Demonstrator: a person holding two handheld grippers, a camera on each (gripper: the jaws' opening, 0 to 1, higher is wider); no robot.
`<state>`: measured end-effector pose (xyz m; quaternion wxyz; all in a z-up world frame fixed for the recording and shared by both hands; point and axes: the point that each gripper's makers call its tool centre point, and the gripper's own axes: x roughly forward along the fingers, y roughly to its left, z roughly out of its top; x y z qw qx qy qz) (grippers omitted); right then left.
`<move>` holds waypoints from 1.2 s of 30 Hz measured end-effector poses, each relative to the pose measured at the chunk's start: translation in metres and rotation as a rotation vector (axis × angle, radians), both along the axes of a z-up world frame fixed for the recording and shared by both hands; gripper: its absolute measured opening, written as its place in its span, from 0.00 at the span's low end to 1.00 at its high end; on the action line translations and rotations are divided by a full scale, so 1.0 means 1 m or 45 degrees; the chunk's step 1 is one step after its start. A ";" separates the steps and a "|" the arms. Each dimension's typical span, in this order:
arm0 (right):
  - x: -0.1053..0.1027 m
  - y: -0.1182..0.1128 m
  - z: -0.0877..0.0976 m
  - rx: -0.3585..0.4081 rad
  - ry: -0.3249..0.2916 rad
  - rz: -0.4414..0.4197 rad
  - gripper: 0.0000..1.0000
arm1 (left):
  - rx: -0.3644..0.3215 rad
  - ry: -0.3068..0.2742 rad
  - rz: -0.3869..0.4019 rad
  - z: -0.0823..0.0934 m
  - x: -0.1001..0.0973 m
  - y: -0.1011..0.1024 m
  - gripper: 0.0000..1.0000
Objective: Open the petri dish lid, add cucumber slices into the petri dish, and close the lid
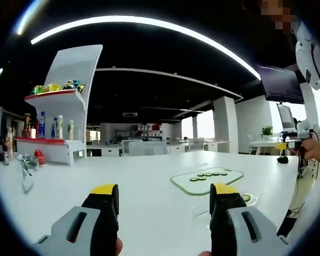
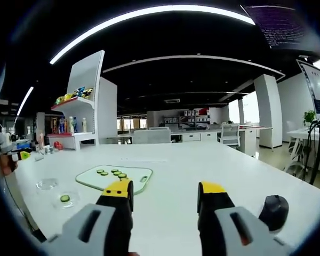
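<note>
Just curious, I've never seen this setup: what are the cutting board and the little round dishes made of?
The cutting board looks like pale translucent plastic, matte, with a handle cut-out. The round dishes seem clear plastic or glass: the white table shows through them. Too small to say which.

Both the left gripper and the right gripper have black jaws with yellow tips, set in grey slotted housings.

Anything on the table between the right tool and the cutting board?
No. In the right gripper view, only bare white table separates the right tool from the cutting board.
</note>
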<state>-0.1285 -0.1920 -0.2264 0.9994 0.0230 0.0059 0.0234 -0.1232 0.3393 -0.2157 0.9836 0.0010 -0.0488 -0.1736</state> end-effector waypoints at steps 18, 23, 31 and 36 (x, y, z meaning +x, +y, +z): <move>0.000 0.001 0.005 0.029 -0.025 0.018 0.51 | 0.016 0.007 -0.011 -0.001 -0.002 0.001 0.69; 0.002 0.004 0.006 0.018 -0.013 0.058 0.51 | 0.031 -0.001 -0.021 0.001 -0.004 0.000 0.69; 0.005 0.017 0.024 -0.020 -0.033 0.177 0.52 | 0.041 0.012 -0.130 0.003 -0.010 -0.013 0.70; 0.009 0.035 0.035 -0.043 -0.035 0.312 0.55 | 0.047 0.022 -0.178 0.003 -0.013 -0.018 0.71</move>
